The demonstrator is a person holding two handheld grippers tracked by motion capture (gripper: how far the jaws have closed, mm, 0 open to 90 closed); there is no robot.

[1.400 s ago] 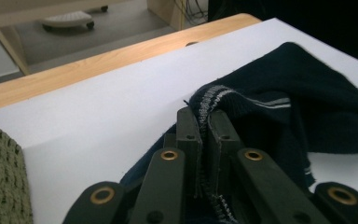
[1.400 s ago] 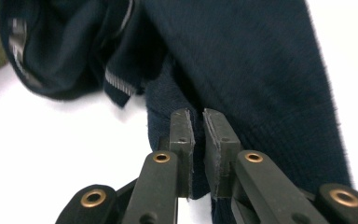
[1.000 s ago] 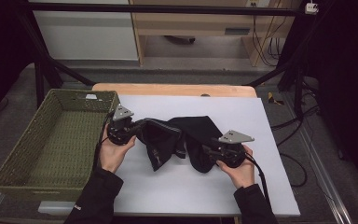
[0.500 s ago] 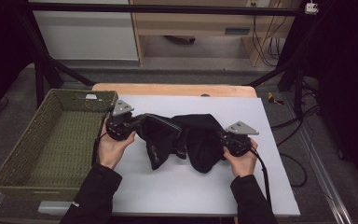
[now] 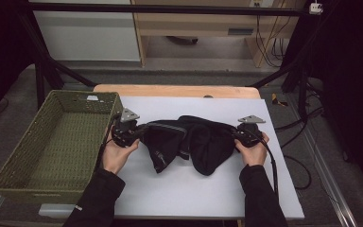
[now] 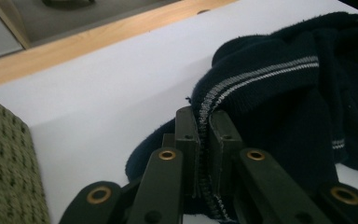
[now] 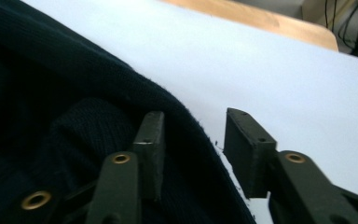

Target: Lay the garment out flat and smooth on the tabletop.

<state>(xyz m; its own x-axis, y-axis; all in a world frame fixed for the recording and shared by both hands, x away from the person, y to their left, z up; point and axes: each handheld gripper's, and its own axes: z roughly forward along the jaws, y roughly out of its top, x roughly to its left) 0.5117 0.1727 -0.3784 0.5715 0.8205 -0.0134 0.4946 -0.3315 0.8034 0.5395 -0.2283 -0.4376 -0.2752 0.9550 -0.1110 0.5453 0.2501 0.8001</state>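
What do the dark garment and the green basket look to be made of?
The dark garment looks like a soft, matte navy knit: ribbed texture, fuzzy edge and woven pale stripes, possibly cotton or wool. The green basket appears woven, with a coarse plaited weave across walls and floor in matte olive; natural fibre or plastic strand, hard to tell.

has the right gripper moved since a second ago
Yes. The right gripper has slid right toward the white table's right edge, its jaws just opening around the dark garment's edge.

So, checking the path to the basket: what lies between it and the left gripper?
Nothing: in the high view, the left gripper, clamping the dark garment, sits right beside the basket.
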